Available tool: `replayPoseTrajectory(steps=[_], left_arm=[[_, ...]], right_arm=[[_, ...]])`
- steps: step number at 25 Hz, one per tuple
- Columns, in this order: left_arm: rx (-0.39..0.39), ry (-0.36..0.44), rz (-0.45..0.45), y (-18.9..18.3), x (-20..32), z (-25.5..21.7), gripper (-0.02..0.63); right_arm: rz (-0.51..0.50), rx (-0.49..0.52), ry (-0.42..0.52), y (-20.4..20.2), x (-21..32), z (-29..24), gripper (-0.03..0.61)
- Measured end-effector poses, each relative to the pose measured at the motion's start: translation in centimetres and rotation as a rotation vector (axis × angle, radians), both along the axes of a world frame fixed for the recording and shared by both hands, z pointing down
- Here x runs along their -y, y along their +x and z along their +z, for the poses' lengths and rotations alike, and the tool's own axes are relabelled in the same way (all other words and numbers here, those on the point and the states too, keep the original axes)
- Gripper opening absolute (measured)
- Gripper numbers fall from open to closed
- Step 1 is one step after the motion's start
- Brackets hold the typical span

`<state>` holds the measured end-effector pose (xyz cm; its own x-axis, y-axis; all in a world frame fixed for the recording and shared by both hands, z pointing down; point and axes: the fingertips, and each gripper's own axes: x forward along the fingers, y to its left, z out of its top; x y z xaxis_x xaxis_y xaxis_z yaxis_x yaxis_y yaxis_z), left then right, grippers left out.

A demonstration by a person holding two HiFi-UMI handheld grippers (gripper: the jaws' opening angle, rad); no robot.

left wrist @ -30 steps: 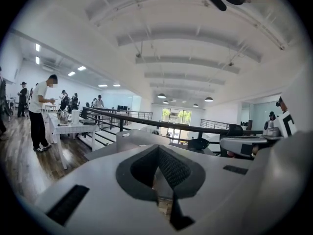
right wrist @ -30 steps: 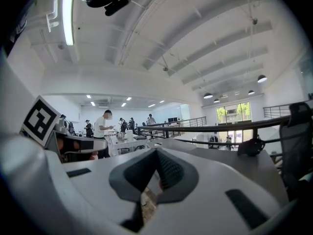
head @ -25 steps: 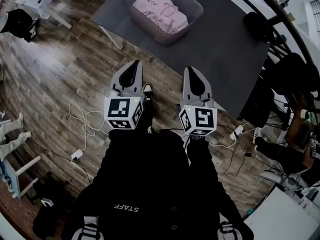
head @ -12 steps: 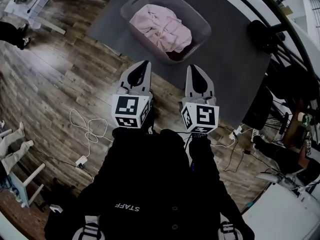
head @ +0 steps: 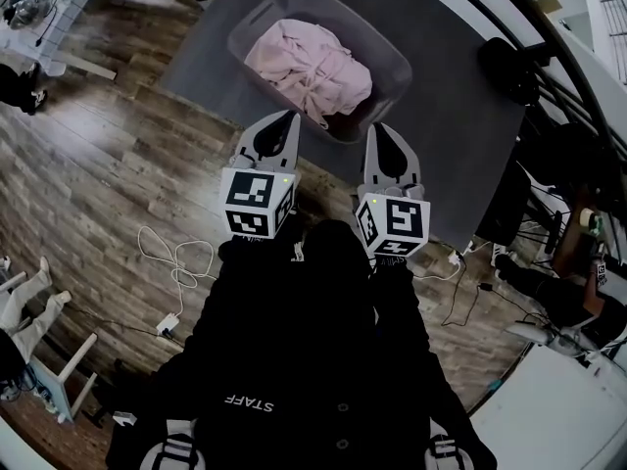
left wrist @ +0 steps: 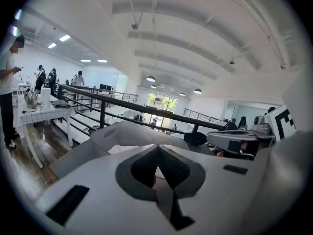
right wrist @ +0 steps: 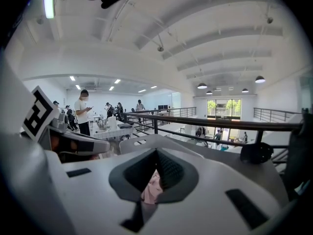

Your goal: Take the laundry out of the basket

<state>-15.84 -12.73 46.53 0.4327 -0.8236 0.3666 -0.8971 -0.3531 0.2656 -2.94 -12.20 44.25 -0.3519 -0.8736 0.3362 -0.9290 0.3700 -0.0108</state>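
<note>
- Head view: the pink laundry lies heaped in the basket on the grey table; nothing is out yet.
- My left gripper and right gripper hover near the basket's near rim, jaws pressed together, holding nothing.
- As I judge it, everything remains: open up, reach in, grab, lift out.

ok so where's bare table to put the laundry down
The widest bare stretch of table lies right of the basket, up to the black object. A narrower strip runs along its left. The near edge is crowded: left claw and right claw hang by the rim.
</note>
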Motion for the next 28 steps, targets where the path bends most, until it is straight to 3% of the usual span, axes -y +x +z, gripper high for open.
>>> replayPoseTrajectory(steps=[5, 11, 17, 20, 23, 28], left_arm=[[0.022, -0.021, 0.007, 0.6, 1.3, 0.7, 0.000], [0.074, -0.051, 0.002, 1.4, 3.4, 1.2, 0.000], [0.105, -0.122, 0.001, 1.8, 6.6, 1.8, 0.000], [0.157, -0.155, 0.005, 2.1, 8.8, 2.4, 0.000], [0.227, -0.178, 0.048, 2.9, 10.8, 3.1, 0.000], [0.257, -0.227, 0.165, 4.2, 13.4, 4.6, 0.000]], right_arm=[[-0.016, 0.005, -0.026, 0.0, 1.6, 0.8, 0.014], [0.015, 0.027, -0.123, 2.1, 4.1, 2.8, 0.014], [0.022, 0.013, -0.213, 3.7, 6.9, 4.0, 0.014], [-0.006, 0.012, -0.224, 3.9, 8.6, 4.0, 0.014], [-0.022, 0.003, -0.242, 4.2, 10.1, 4.2, 0.014], [-0.039, -0.005, -0.281, 4.4, 12.3, 4.8, 0.014]])
